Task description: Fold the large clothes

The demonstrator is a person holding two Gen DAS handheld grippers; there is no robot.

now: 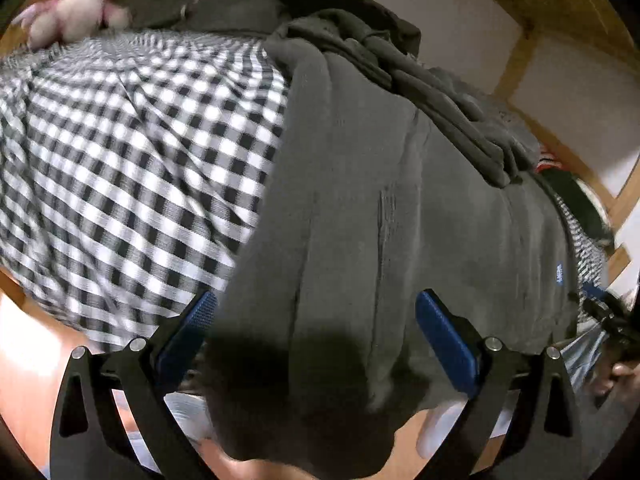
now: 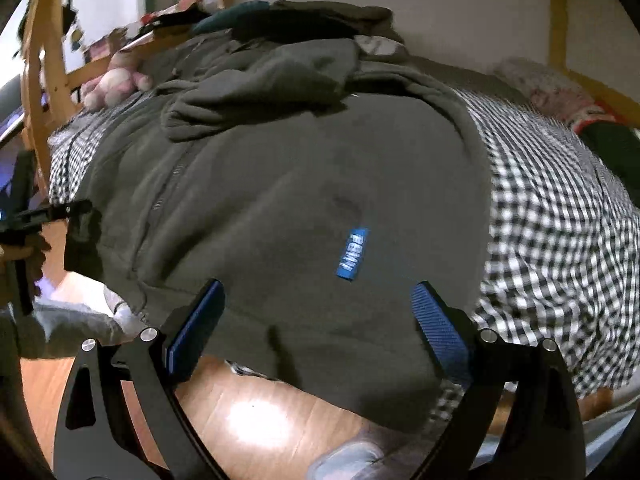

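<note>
Left claw [image 1: 316, 320]: fingers spread wide, holding nothing; the grey sweatshirt [image 1: 400, 208] lies directly ahead, its near hem hanging between and below the blue pads [image 1: 188, 332]. The checked bedcover [image 1: 132, 152] extends to the claw's left. Right claw [image 2: 318, 308]: likewise wide open and empty, with the sweatshirt's blue label [image 2: 352, 254] just beyond its tips and wooden floor [image 2: 248, 408] beneath. A pink plush toy [image 1: 76, 12] sits far ahead.

left tool [image 1: 316, 320]: fingers spread wide | right tool [image 2: 318, 308]: fingers spread wide
</note>
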